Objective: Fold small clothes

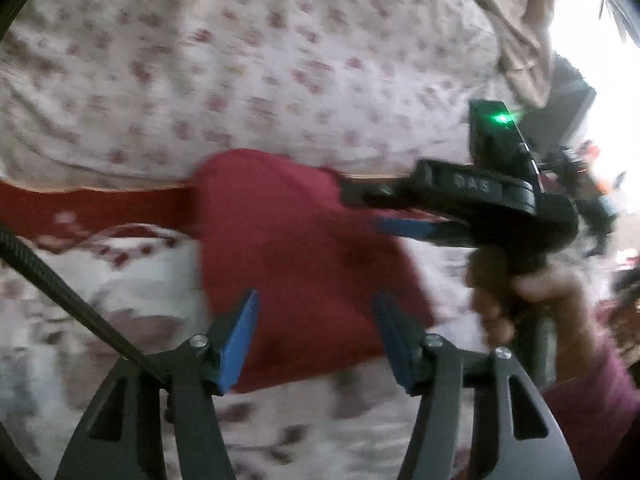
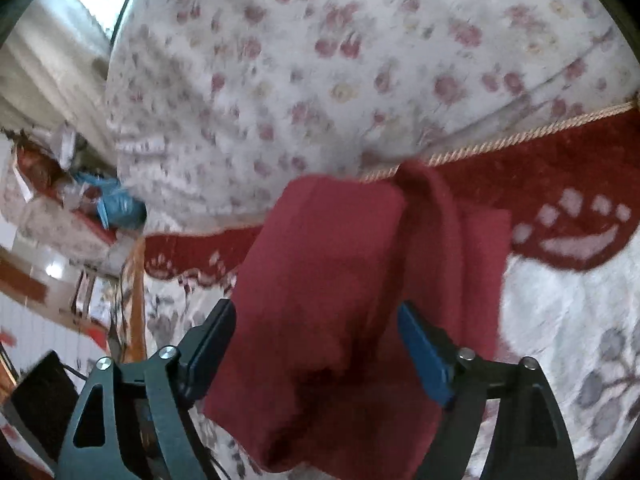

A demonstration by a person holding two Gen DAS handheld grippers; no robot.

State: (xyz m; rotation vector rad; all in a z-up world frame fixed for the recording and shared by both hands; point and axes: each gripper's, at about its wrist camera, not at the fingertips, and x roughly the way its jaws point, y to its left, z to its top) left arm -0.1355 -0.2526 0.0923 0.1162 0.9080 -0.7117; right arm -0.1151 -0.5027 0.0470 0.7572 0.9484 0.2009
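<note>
A dark red small garment (image 1: 304, 264) lies folded on the flowered bedspread (image 1: 240, 60). In the left wrist view my left gripper (image 1: 316, 320) hovers over its near part, blue fingers (image 1: 240, 336) spread apart and gripping nothing. My right gripper (image 1: 360, 208), held by a hand (image 1: 500, 304), reaches in from the right over the cloth's far edge. In the right wrist view the same garment (image 2: 328, 300) fills the space below and between the right gripper's (image 2: 316, 332) wide-open fingers (image 2: 424, 352). A folded flap runs along its right side. The pads do not pinch it.
A red band with cord trim (image 2: 500, 140) crosses the bedspread (image 2: 320, 60) behind the garment. A blue bag (image 2: 120, 208) and wooden furniture (image 2: 138, 300) stand off the bed's left. A beige curtain (image 1: 520, 20) hangs at the far right. A black cable (image 1: 60, 284) crosses at left.
</note>
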